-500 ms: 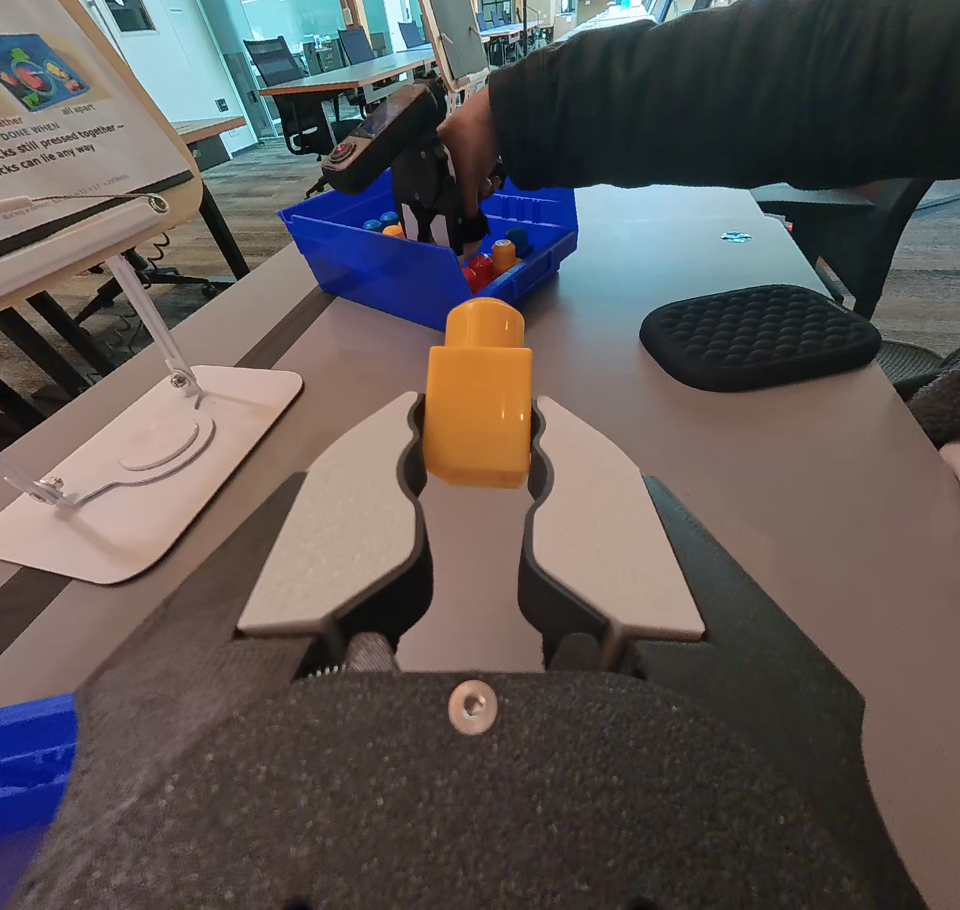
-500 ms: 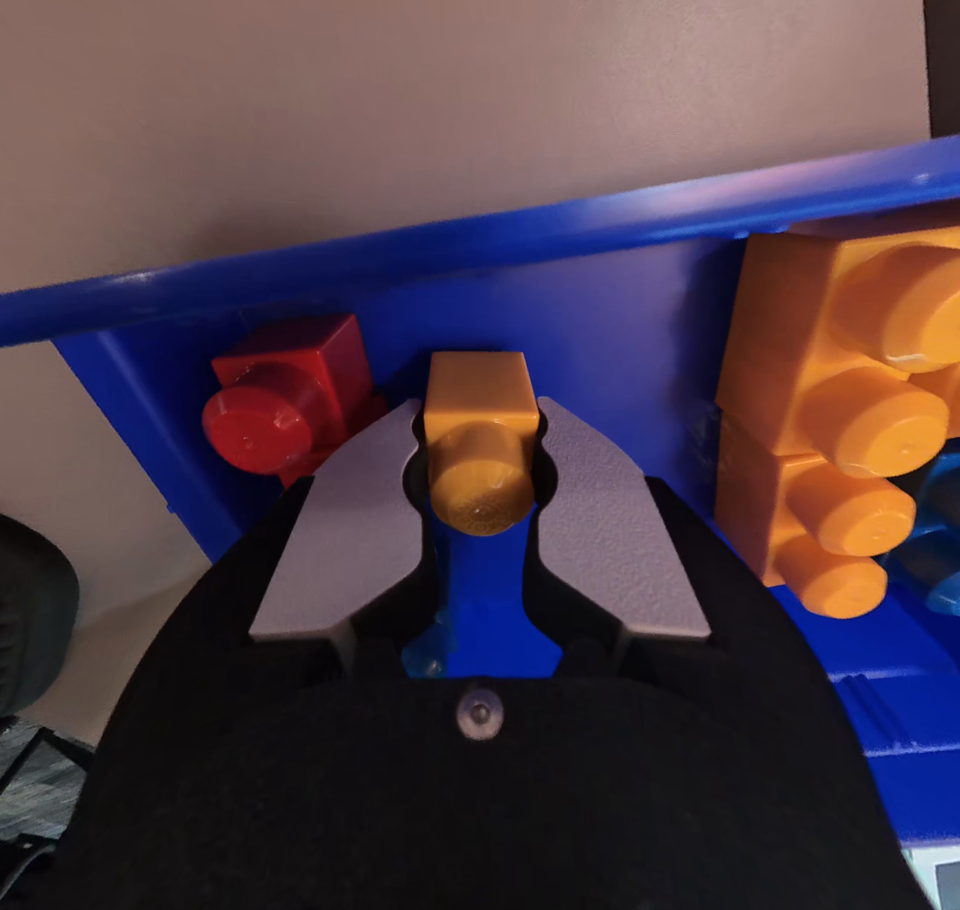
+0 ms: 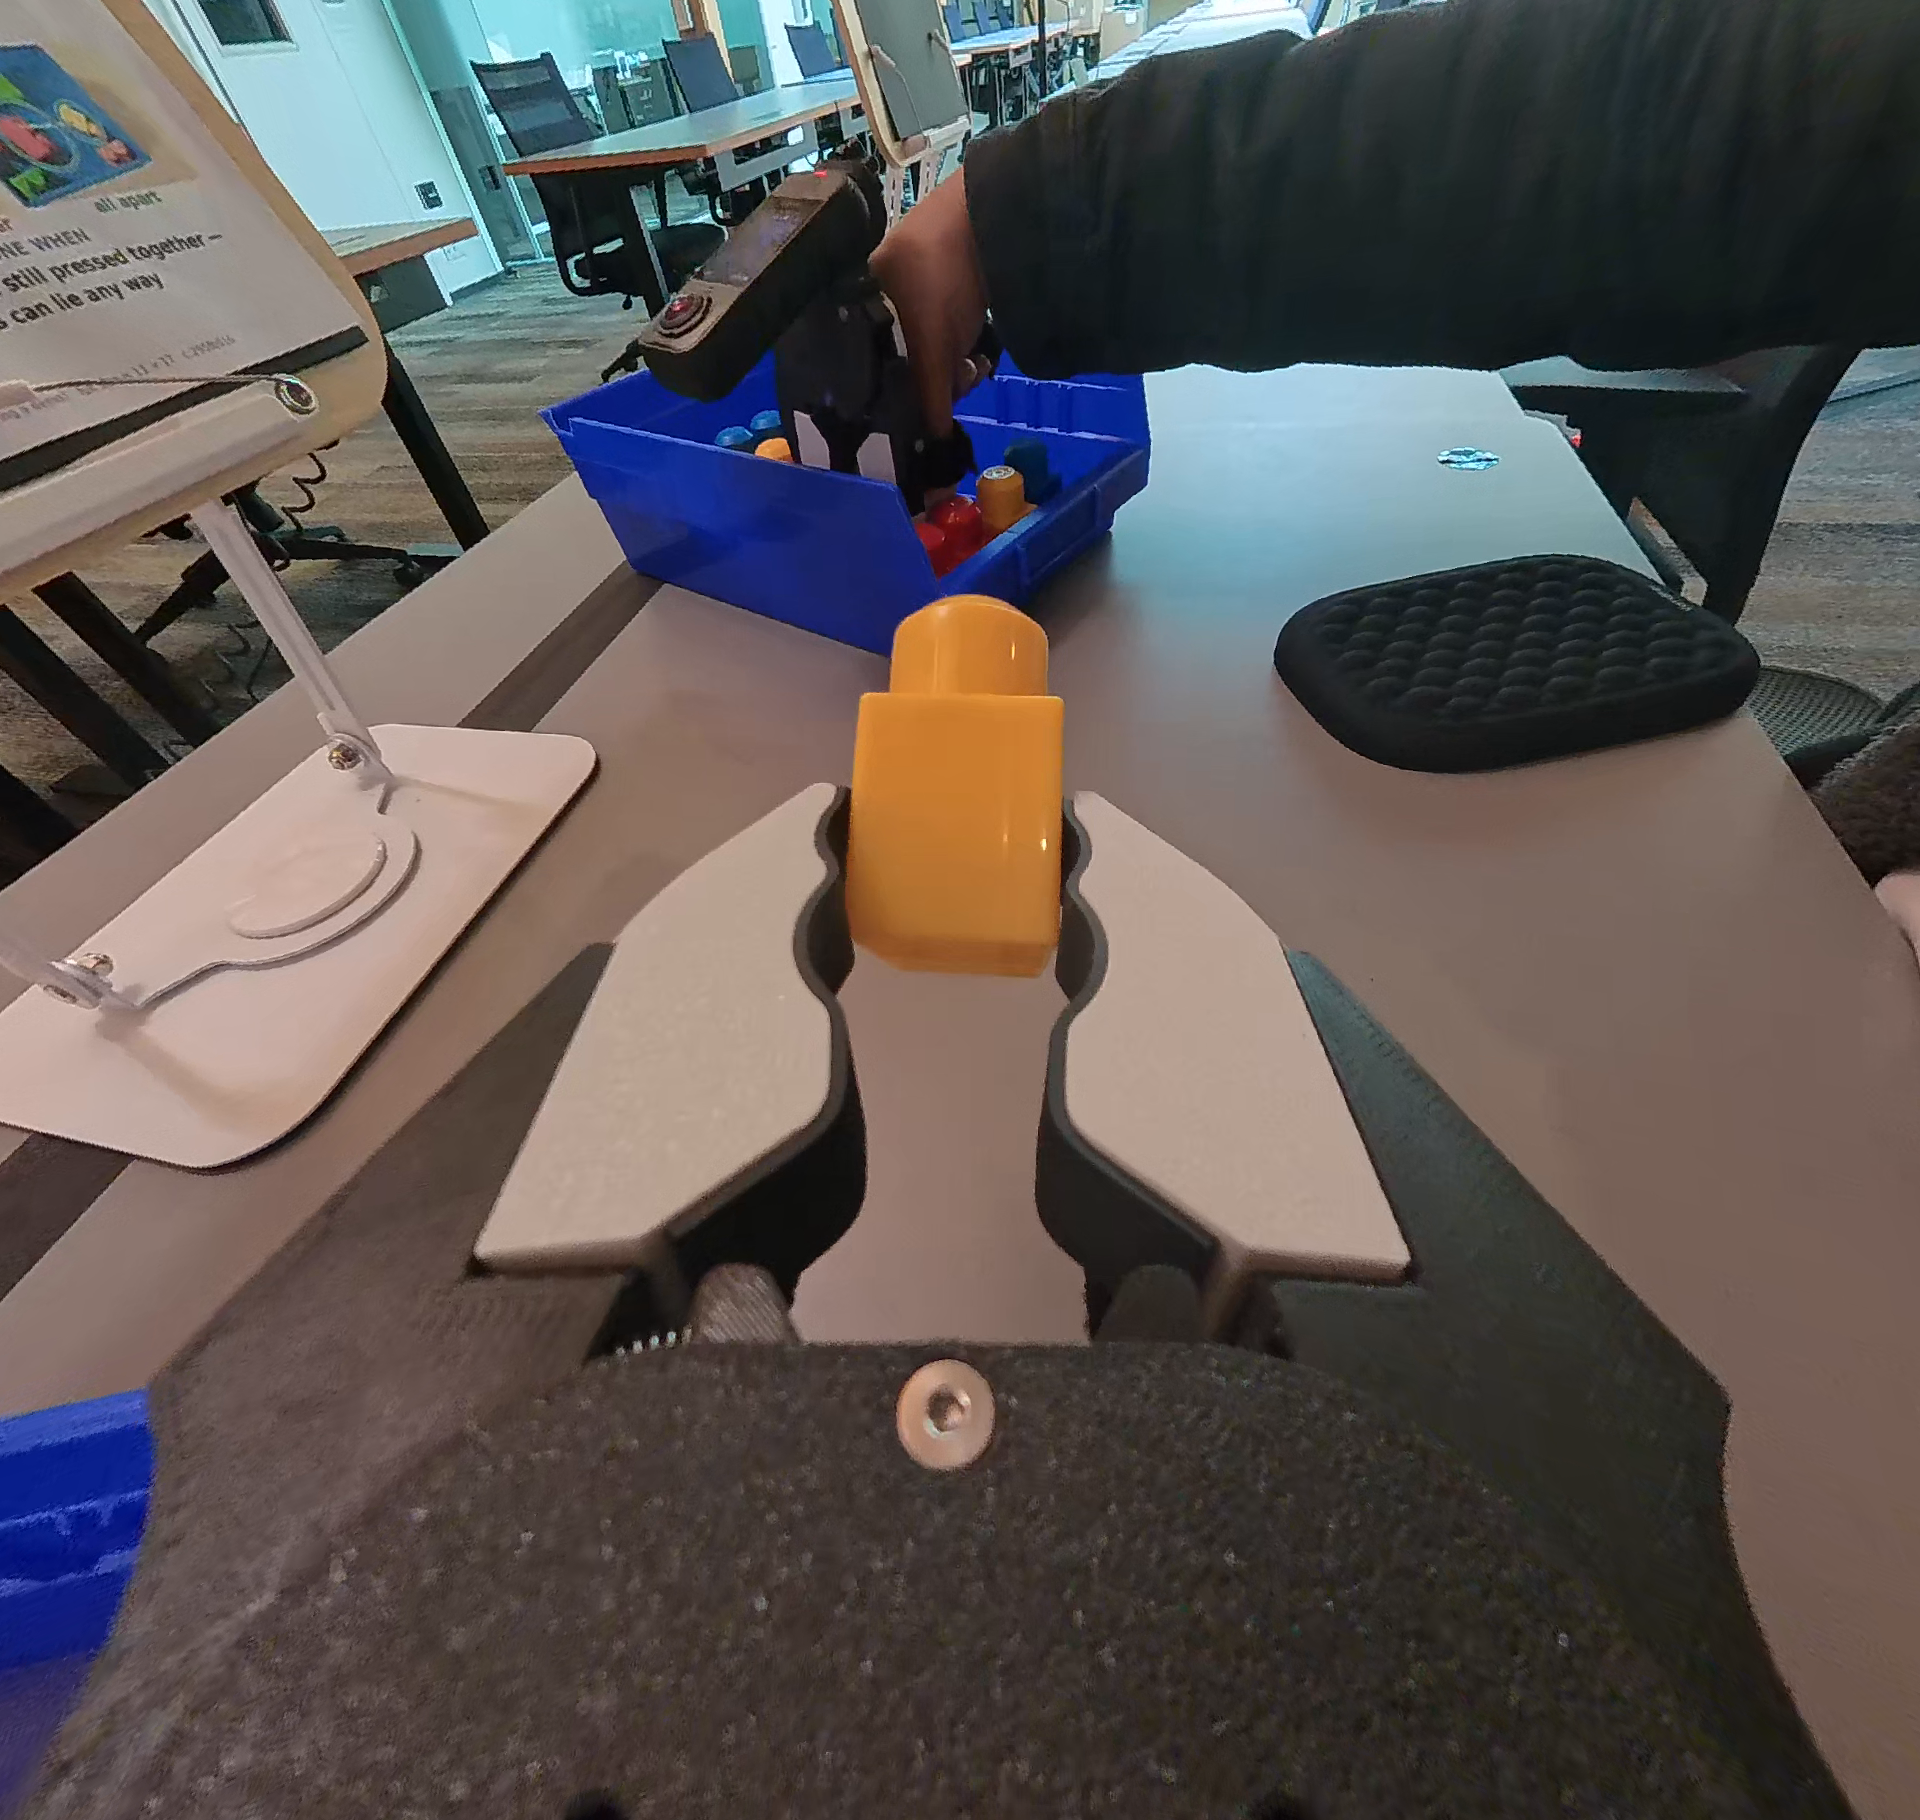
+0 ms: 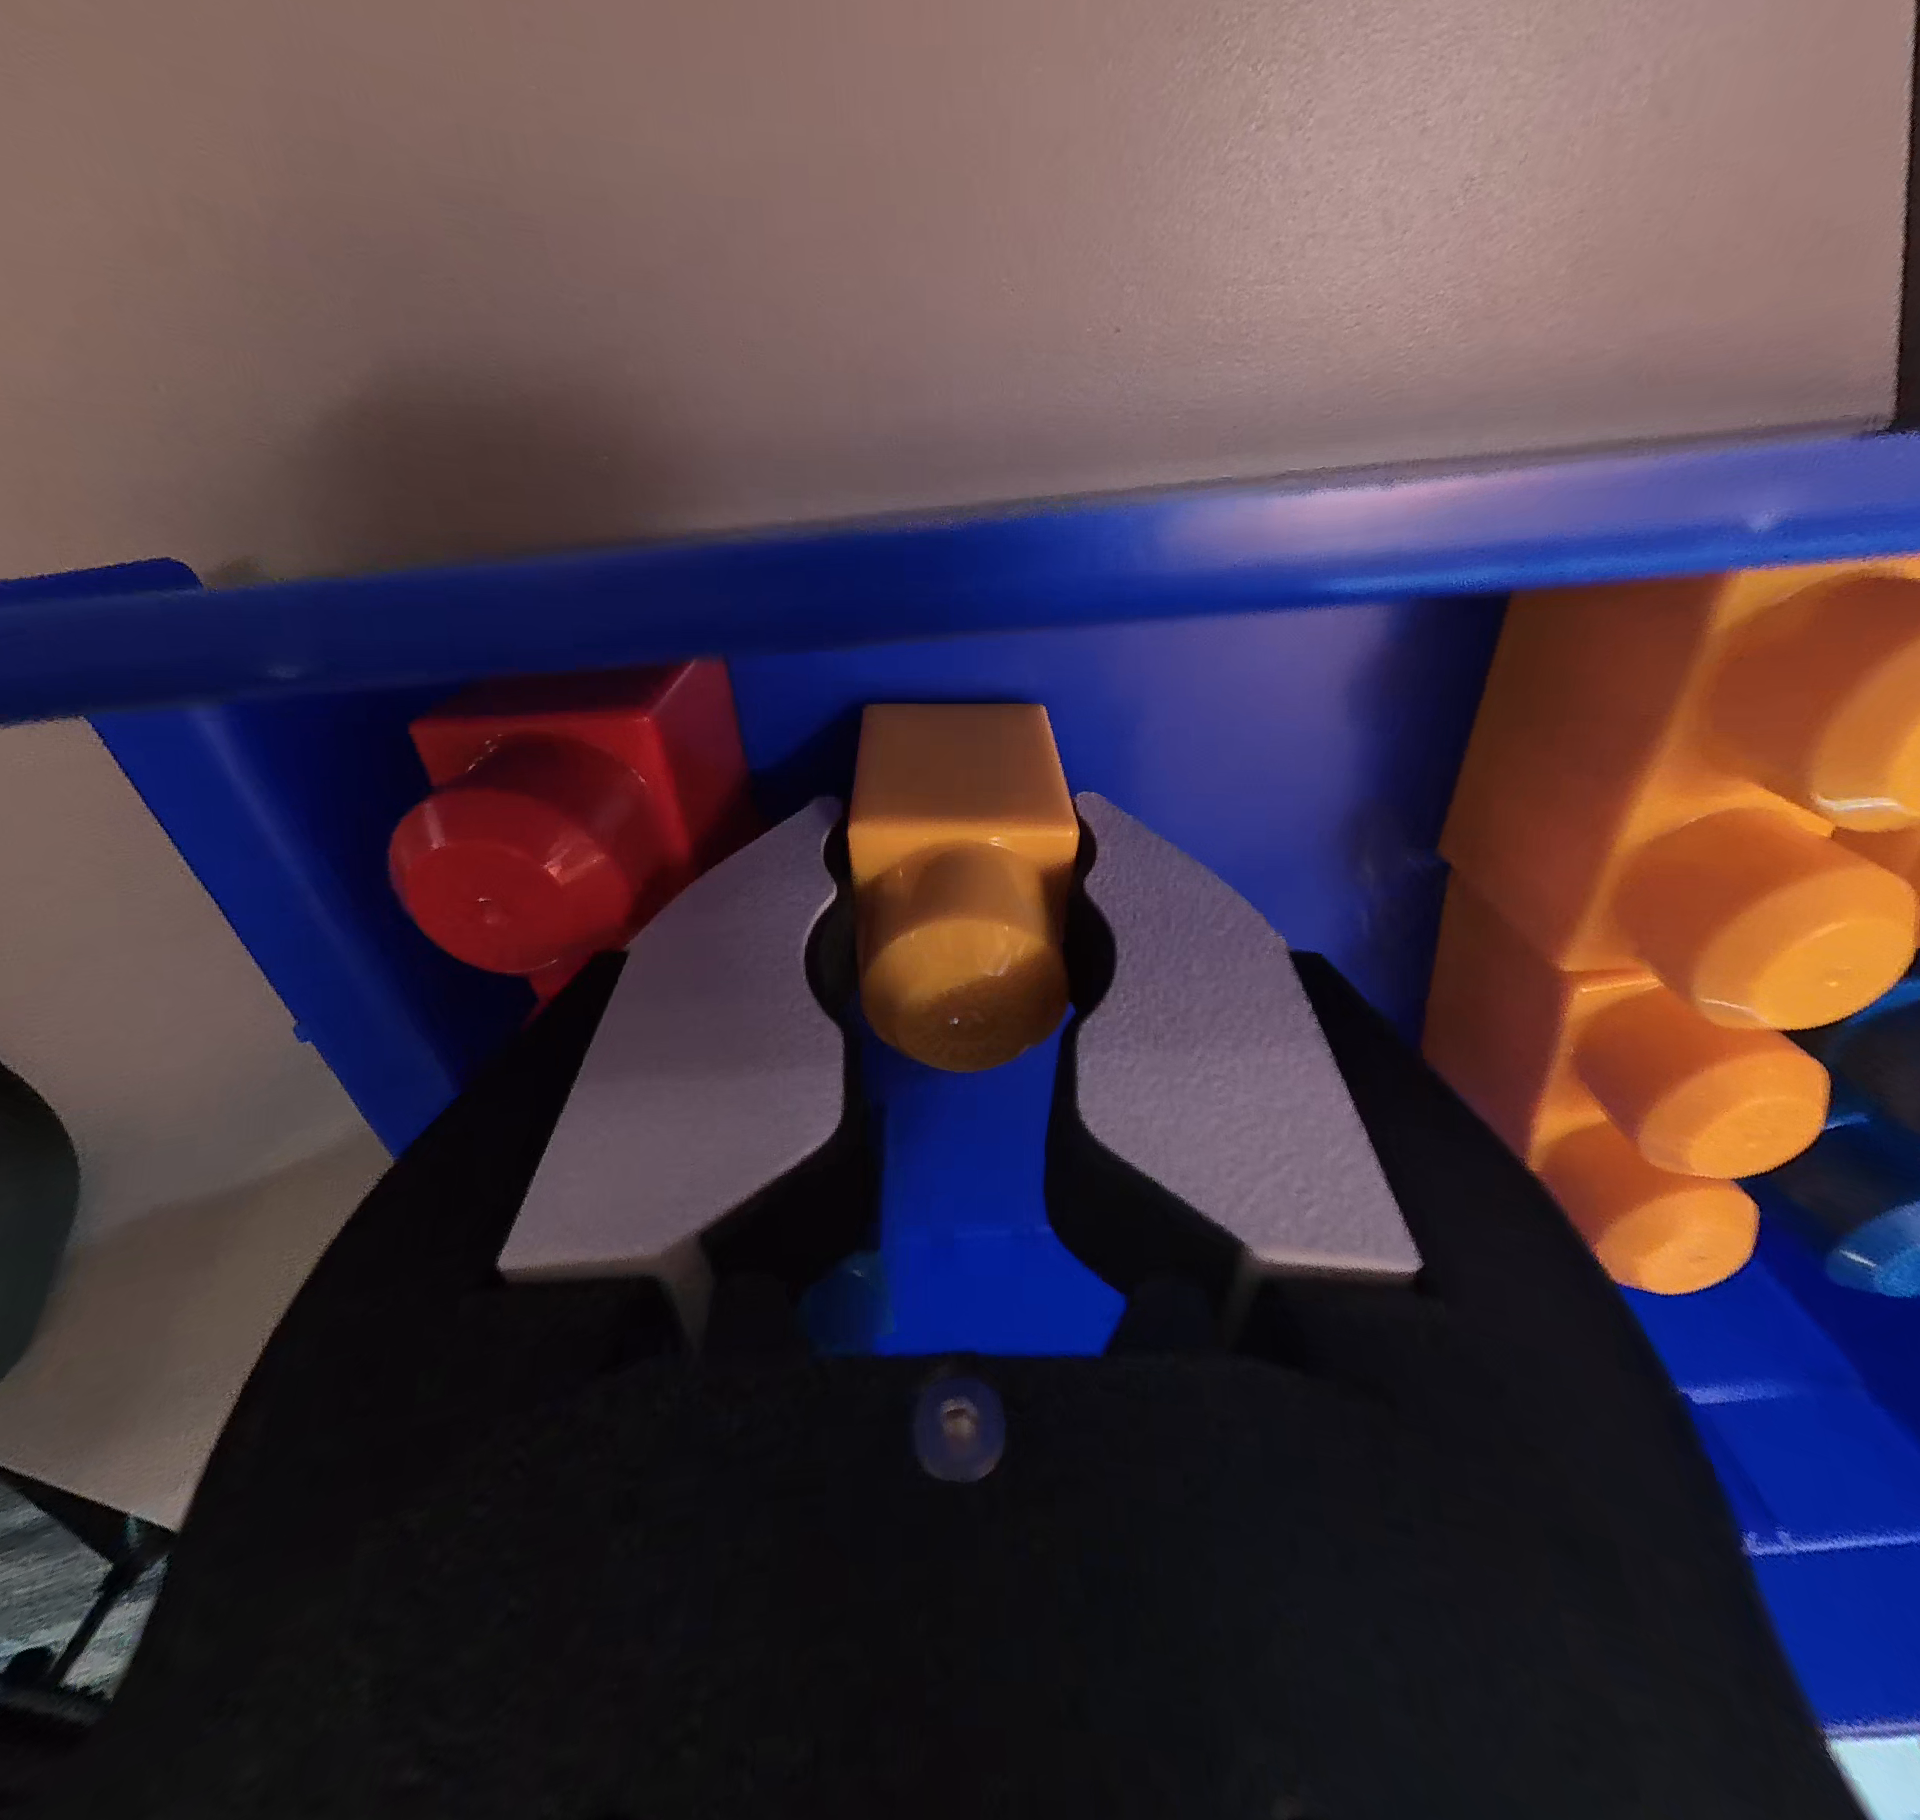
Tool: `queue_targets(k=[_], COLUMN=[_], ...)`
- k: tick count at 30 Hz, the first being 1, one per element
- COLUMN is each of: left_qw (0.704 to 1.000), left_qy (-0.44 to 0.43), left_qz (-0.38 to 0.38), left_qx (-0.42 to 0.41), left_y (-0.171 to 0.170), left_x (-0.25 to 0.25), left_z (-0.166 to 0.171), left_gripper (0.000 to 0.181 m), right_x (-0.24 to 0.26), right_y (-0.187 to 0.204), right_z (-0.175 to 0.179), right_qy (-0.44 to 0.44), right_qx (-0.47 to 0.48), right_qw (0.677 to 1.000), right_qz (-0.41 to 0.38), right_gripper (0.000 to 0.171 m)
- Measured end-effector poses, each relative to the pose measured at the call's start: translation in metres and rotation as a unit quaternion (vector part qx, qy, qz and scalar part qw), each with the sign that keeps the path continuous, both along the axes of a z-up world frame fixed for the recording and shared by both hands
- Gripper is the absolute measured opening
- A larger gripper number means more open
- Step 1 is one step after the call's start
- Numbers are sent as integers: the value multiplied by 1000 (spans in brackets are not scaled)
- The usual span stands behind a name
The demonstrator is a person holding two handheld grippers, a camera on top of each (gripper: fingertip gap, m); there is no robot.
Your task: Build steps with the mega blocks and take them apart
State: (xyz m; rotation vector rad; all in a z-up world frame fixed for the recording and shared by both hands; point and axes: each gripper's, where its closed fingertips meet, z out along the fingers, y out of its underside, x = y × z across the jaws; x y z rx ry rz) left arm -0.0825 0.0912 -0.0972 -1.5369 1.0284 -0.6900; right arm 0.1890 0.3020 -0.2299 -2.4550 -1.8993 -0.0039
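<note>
Left claw [image 3: 956, 871]: clamped on a single-stud yellow block [image 3: 954, 840], one finger pressed on each side of it, the stud pointing away from the claw
Yellow block in left claw: sits at the fingertips above the grey desk [image 3: 1351, 939]; whether it touches the desk cannot be told
Blue bin [image 3: 790, 534]: straight ahead of the left claw, beyond the held block, standing on the desk with red, yellow and blue blocks inside
Right claw, seen from the left [image 3: 883, 440]: ahead of the left claw, held by a hand [image 3: 930, 305] in a dark sleeve [image 3: 1455, 201], reaching down into the bin
Black dimpled pad [image 3: 1512, 658]: ahead and to the right of the left claw, lying flat on the desk
White stand base [image 3: 260, 939]: to the left of the left claw, carrying a tilted printed sheet [image 3: 125, 212]
Right claw, own view [image 4: 956, 866]: closed on a single-stud orange-yellow block [image 4: 956, 866], fingers against both sides, the stud pointing back toward the camera
Block in right claw: inside the bin, close to the blue wall [image 4: 1195, 721] ahead of the fingertips
Red block [image 4: 551, 825]: just left of the right claw's left finger, by the bin wall, stud toward the camera
Orange blocks [image 4: 1662, 939]: to the right of the right claw, several studs showing, with blue blocks [image 4: 1870, 1251] beyond them at the frame edge
</note>
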Motion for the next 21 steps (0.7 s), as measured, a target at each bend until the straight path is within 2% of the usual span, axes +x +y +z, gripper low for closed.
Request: queue_targets(k=[21], left_qw=[1000], left_qy=[6], left_qz=[-4], left_qx=[-4], left_y=[0], left_x=[2], left_z=[-4], left_gripper=[37], right_x=[-7], right_y=[1], right_z=[-3], right_qy=[12], right_qx=[0], right_qw=[1000], right_qz=[25], right_gripper=[36])
